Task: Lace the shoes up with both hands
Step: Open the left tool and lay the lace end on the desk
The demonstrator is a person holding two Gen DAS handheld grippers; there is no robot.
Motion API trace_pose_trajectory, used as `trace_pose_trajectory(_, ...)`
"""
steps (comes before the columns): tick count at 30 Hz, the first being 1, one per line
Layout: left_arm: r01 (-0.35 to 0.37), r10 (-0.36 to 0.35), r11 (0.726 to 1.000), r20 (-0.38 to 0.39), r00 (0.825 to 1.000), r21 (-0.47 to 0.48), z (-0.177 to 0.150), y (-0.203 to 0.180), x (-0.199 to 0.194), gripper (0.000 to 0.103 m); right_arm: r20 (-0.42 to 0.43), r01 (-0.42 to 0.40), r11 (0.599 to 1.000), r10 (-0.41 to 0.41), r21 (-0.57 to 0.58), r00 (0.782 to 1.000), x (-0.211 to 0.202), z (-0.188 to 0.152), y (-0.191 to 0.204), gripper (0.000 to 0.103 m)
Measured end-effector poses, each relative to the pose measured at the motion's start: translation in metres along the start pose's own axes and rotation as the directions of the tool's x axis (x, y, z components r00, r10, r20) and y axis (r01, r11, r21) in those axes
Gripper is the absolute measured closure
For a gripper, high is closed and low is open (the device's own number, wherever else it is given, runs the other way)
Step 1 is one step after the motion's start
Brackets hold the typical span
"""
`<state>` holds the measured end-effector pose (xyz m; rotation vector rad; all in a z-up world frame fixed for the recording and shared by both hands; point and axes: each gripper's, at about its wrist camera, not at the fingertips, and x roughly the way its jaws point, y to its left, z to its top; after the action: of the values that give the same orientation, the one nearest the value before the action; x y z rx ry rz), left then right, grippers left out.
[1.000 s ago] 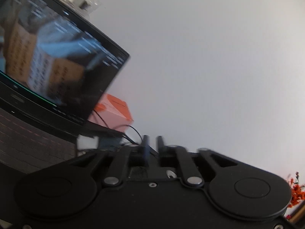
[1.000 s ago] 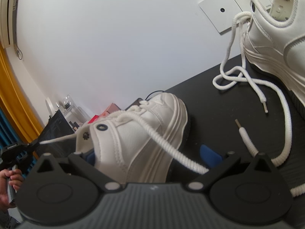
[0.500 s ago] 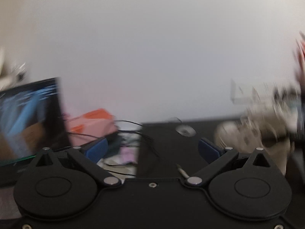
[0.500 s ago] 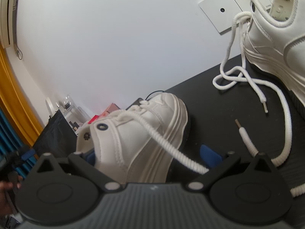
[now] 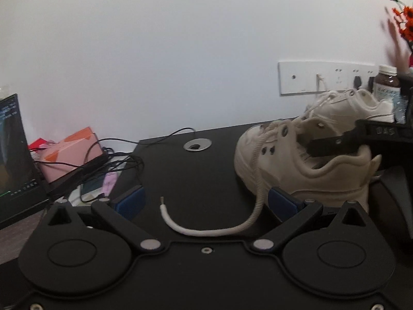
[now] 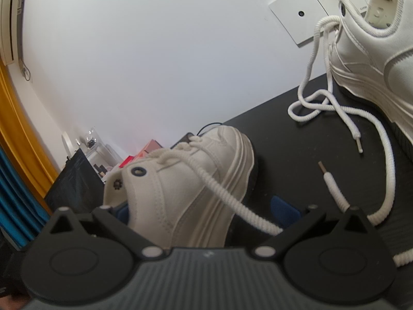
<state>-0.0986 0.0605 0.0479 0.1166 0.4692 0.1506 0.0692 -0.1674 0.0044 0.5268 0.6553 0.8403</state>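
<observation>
A: What is the biggest thing here?

B: The black table (image 5: 196,175), set against a white wall. A laptop (image 5: 13,155) stands open at its left edge, with a pink box (image 5: 69,152) and a tangle of dark cables (image 5: 103,160) beside it.

A: And the shoes?

B: Two white ones. The near shoe (image 6: 196,180) sits on the table, its toe pointing away from the right gripper (image 6: 201,211). The far shoe (image 6: 374,59) stands by the wall socket plate (image 6: 304,13), well apart from the first.

A: What is the right gripper doing?

B: Its blue pads stand wide, one on each side of the near shoe's heel. Whether they press on the shoe I cannot tell. In the left wrist view one black finger reaches into the shoe's collar.

A: The left gripper?

B: The left gripper (image 5: 204,201) is spread wide, with nothing pinched. A lace (image 5: 206,230) runs down from the near shoe's eyelets and curves across the table between its pads, touching neither. Its bare tip (image 5: 162,200) points up.

A: Any smaller things?

B: A brown bottle (image 5: 386,82) by the socket plate.
</observation>
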Motion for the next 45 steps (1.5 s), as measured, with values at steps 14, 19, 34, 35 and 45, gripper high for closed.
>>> trace_pose_trajectory(14,-0.111,0.072,0.97,-0.18,0.981,-0.218,-0.019,0.03,0.044,0.001,0.0,0.0,1.0,0.0,0.0,1.0,0.0,0.0,0.0,0.001)
trace_pose_trajectory(19,-0.127,0.078,0.964,-0.21,0.975,-0.235,-0.019,0.035,0.05,0.001,0.0,-0.001,1.0,0.001,0.0,1.0,0.0,0.0,0.0,0.0)
trace_pose_trajectory(34,-0.125,0.061,0.963,-0.256,0.965,-0.24,-0.021,0.036,0.057,0.0,0.0,-0.001,1.0,0.001,0.0,1.0,0.001,0.0,0.0,0.001)
trace_pose_trajectory(35,-0.124,0.061,0.963,-0.254,0.965,-0.241,-0.021,0.037,0.057,0.0,0.0,-0.001,1.0,0.001,0.0,1.0,0.001,0.0,0.0,0.001)
trace_pose_trajectory(45,-0.125,0.061,0.963,-0.256,0.965,-0.239,-0.021,0.036,0.057,0.0,-0.001,-0.001,1.0,0.001,0.0,1.0,0.001,0.0,0.0,0.001)
